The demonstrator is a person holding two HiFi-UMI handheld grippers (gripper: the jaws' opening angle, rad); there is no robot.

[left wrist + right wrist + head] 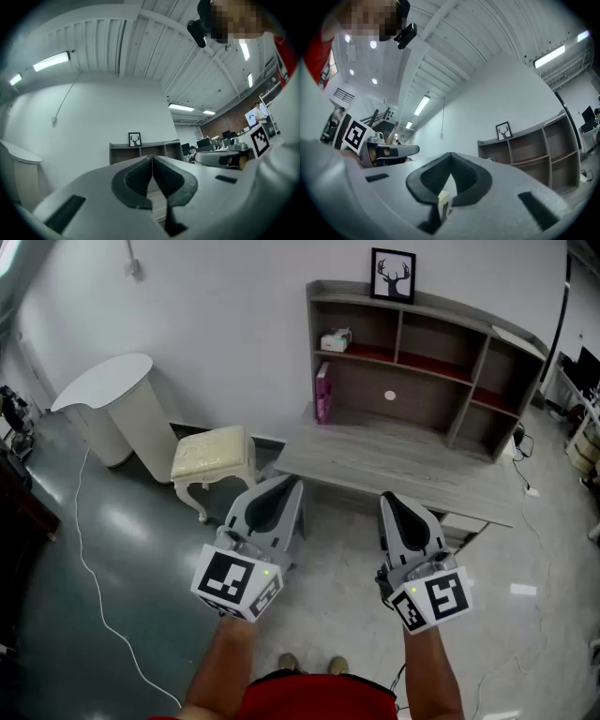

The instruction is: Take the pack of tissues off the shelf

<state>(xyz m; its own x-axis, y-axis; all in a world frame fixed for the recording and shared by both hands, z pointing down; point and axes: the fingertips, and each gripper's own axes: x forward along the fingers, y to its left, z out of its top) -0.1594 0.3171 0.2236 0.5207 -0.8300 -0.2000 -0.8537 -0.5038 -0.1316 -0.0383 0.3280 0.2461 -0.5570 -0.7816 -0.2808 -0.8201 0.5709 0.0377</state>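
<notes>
1. Left gripper (285, 486): jaws clenched, pads pressed flat together along their length in the left gripper view (152, 160), nothing between them.
2. Right gripper (389, 499): jaws also closed, tips meeting in the right gripper view (451, 155), gripping nothing. Only a slit of background shows through the gap lower down.
3. Both grippers are held out low in front of the person, side by side but apart. They point toward the desk (403, 465), with their tips near its front edge in the head view.
4. Pack of tissues (335, 339): sits in the upper-left compartment of the shelf (441, 307), on the reddish board and close to the left wall. It is well apart from both grippers and nothing touches it.
5. The shelf stands on the back of the desk, against the white wall. A framed deer picture (393, 276) stands upright on its top board.
6. A pink upright item (322, 393) stands on the desk at the shelf's left end, below the tissue compartment. I cannot tell if it is a book or a box.
7. Left of the desk is a cream cushioned stool (213, 454), then a white round-ended counter (103, 381) further left.
8. A white cable (94, 577) trails across the dark floor on the left.
</notes>
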